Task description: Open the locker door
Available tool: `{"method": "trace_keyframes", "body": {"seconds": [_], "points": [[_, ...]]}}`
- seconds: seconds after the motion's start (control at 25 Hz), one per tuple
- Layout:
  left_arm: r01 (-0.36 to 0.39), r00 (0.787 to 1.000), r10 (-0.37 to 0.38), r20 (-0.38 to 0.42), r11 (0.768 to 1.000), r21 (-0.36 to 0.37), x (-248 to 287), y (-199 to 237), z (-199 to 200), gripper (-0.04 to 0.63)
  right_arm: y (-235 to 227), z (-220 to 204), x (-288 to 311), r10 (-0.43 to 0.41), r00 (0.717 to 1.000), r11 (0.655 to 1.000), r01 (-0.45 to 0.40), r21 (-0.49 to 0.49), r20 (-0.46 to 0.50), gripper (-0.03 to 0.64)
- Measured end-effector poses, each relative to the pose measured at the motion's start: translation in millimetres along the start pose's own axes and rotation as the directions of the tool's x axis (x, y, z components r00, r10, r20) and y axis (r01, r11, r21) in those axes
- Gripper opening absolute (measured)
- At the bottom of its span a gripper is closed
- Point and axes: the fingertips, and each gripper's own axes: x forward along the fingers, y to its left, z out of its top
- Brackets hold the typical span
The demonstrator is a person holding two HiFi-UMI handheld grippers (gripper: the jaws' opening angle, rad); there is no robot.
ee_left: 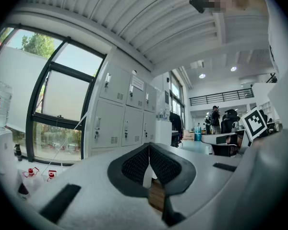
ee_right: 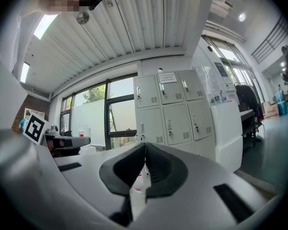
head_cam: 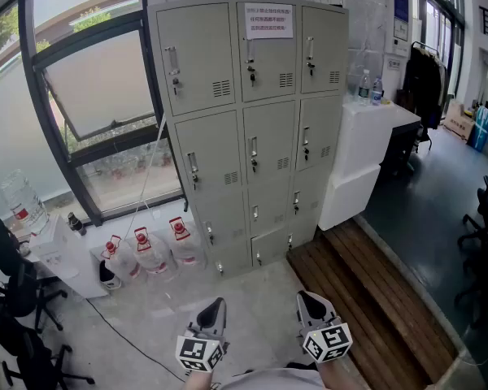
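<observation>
A grey locker cabinet (head_cam: 252, 128) with three columns of closed doors stands ahead against the wall, also seen as the locker cabinet (ee_left: 127, 111) and the locker cabinet (ee_right: 170, 111). A paper notice (head_cam: 268, 20) is stuck on the top middle door. My left gripper (head_cam: 218, 305) and right gripper (head_cam: 309, 299) are low in the head view, well short of the lockers, pointing level at them. Both are shut with their tips together and nothing held: left gripper (ee_left: 148, 147), right gripper (ee_right: 144, 146).
Three water jugs with red caps (head_cam: 150, 250) sit on the floor left of the lockers under a tall window (head_cam: 98, 96). A white counter (head_cam: 366, 149) with bottles stands to the right. Wooden floor strip (head_cam: 366, 299) runs at the right. Black chairs (head_cam: 16, 299) crowd the left edge.
</observation>
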Motion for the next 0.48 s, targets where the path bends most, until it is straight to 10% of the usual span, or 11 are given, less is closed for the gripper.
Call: {"method": "trace_keyframes", "body": {"seconds": [0.48], "points": [[-0.004,1.0,0.004,-0.013,1.0,-0.005,-3.7,-1.5,-2.5,0.011,5.0,-1.7,-3.6,0.012,1.0,1.0,-0.012,-0.006,-0.004,0.014]]}}
